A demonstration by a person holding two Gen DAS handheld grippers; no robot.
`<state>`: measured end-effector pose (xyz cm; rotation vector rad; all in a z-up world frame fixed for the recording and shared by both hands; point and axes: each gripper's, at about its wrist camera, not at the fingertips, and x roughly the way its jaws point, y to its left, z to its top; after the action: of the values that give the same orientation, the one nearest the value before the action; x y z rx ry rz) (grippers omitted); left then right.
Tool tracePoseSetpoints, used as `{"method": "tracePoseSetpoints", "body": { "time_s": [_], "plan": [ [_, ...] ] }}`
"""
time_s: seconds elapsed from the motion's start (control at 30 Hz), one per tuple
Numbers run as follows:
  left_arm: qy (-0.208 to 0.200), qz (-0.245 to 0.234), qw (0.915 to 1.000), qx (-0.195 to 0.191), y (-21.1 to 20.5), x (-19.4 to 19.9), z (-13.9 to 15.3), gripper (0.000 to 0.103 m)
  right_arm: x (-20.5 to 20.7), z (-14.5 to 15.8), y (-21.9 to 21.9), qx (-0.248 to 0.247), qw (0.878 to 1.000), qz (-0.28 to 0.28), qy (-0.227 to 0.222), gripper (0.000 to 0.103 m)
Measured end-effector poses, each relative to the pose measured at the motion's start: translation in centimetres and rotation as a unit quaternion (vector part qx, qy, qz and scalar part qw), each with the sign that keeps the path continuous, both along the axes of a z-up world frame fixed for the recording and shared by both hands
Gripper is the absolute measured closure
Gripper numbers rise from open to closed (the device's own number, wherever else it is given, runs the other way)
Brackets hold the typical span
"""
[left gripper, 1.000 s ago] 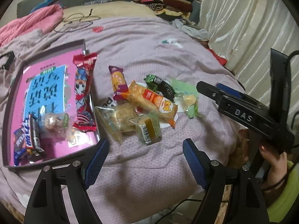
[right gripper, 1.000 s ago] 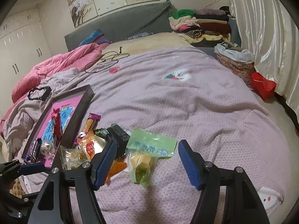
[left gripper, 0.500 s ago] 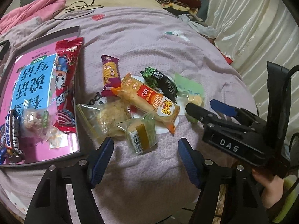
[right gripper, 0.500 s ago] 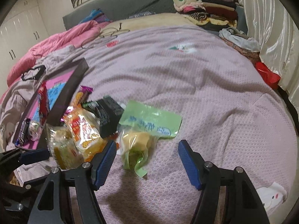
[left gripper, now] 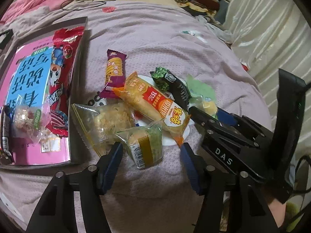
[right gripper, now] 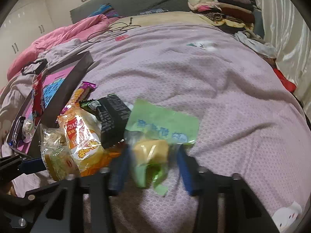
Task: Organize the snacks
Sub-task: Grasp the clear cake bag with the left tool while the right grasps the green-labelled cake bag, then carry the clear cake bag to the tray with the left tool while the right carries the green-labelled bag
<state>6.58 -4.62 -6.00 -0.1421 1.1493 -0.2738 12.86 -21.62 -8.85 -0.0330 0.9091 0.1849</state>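
Both spread: left tongs (left gripper: 150, 156) straddling the yellow-label cake (left gripper: 144, 147), right tongs (right gripper: 153, 167) around the green-wrapped pastry (right gripper: 150, 151). Close gently mid-packet, avoid crushing.

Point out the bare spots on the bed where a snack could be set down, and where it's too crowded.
Bare bedspread lies beyond and to the right of the green packet, up toward the folded clothes. A narrower strip runs between the box and the purple wafer pack. Crowded: the snack pile around the orange pack, and the box's near end.
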Motion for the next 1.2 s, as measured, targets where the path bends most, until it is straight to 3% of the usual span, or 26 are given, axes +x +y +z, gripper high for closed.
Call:
{"method": "tracePoseSetpoints", "body": {
  "time_s": [0.13,0.23,0.57,0.8,1.2],
  "plan": [
    [0.008,0.009,0.9999,-0.005,0.0,0.3,-0.3,0.052,-0.1,0.4,-0.2,0.015,1.0,-0.002,-0.006,0.068],
    [0.018,0.015,0.9996,-0.015,0.3,0.5,-0.8,0.066,-0.4,1.2,-0.7,0.03,0.999,-0.006,-0.024,0.068],
    [0.007,0.0,0.9995,-0.03,0.9,-0.3,-0.2,0.068,-1.4,2.8,-1.4,0.081,0.995,0.006,-0.053,0.068],
    [-0.026,-0.018,0.9993,-0.021,1.0,-1.8,2.3,0.068,-2.3,3.7,-0.5,0.086,0.993,0.027,-0.075,0.068],
    [-0.052,0.005,0.9985,-0.017,4.0,-2.5,4.8,0.068,-4.2,5.2,1.4,0.082,0.989,0.065,-0.108,0.068]
  ]
}}
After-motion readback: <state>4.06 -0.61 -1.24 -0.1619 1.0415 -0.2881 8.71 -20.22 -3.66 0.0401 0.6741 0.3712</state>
